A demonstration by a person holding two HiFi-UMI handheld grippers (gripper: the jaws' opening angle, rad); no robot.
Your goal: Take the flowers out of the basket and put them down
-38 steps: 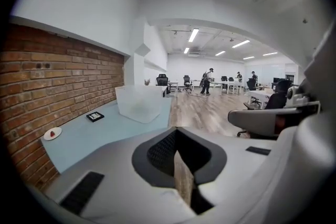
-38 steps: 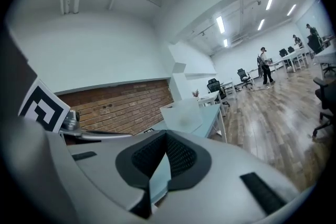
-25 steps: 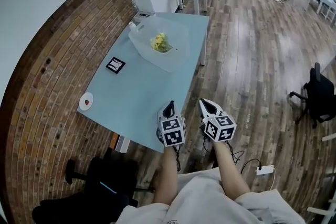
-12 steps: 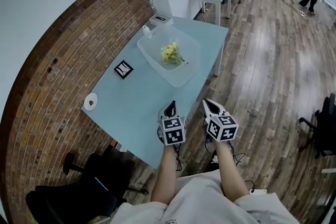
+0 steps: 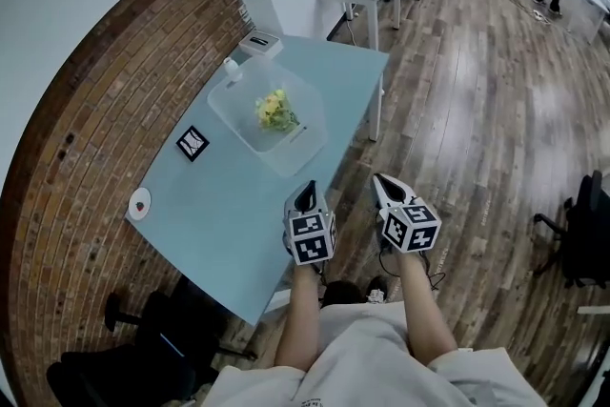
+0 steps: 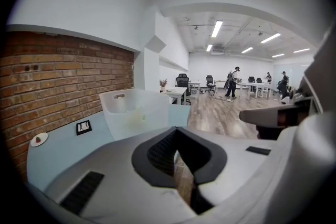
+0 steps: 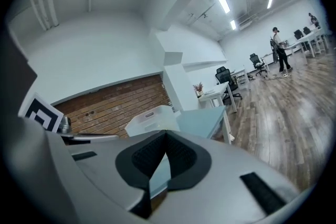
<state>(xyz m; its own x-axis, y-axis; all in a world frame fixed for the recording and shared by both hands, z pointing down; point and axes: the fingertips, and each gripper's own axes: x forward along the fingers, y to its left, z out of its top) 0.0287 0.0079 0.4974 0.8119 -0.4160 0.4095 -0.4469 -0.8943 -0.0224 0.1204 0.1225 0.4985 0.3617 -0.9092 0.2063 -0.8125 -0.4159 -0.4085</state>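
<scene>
At lower centre, left tongs and right tongs are pressed together, empty; flowers sit in basket above centre.

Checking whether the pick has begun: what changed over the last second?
Only the viewpoint shifted: the table and basket now sit lower and slightly left in the head view, perhaps from a step nearer. Nothing was taken hold of or let go. The left tongs and right tongs stay shut and empty, short of the basket; the flowers stay inside it.
</scene>
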